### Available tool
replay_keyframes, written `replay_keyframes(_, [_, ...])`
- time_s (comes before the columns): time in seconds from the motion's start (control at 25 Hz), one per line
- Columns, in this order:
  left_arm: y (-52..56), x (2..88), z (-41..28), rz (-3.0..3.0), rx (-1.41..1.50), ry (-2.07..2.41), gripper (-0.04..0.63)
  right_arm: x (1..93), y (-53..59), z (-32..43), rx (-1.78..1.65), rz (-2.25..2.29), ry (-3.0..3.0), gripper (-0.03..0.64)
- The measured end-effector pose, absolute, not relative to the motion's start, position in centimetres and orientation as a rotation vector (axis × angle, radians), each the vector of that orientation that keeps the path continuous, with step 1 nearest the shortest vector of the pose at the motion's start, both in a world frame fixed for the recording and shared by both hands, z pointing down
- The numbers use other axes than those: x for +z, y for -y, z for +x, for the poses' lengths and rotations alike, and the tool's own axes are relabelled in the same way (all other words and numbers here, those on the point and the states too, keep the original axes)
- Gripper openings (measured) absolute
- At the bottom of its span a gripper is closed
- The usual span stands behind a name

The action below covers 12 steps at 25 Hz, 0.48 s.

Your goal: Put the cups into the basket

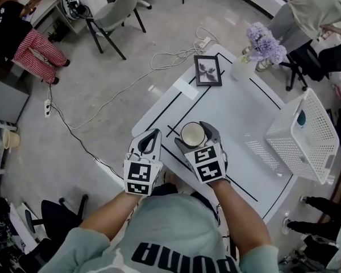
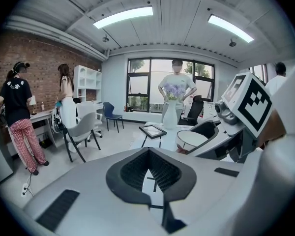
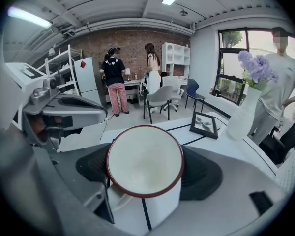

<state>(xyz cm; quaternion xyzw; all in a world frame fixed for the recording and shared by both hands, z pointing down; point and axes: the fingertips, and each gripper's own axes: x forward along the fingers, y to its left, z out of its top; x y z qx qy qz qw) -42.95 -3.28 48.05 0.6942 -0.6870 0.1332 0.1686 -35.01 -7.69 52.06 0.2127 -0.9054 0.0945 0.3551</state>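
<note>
Head view: at center frame our right gripper [image 1: 195, 135] is clamped around the white cup [image 1: 192, 134] over the table [image 1: 233, 104], and the basket [image 1: 292, 132] stands at the right edge.

Left gripper view: the left gripper [image 2: 148, 149] has its fingers pressed together, empty.

Right gripper view: pads [image 3: 204, 173] pinch the cup's sides.

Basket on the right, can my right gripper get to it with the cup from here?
Probably yes. The basket stands at the right edge of the table, on the side of the right gripper, and nothing stands on the tabletop between them. The jaws are closed on the cup.
</note>
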Motion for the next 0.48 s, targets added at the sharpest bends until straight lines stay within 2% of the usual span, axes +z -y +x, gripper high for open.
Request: replay_keyframes(0.48, [5.2, 45.0, -36.1, 2.121, 0.328, 1.86, 0.006, 45.3, 7.3, -28.3, 0.279, 0.635, 2.388, 0.397])
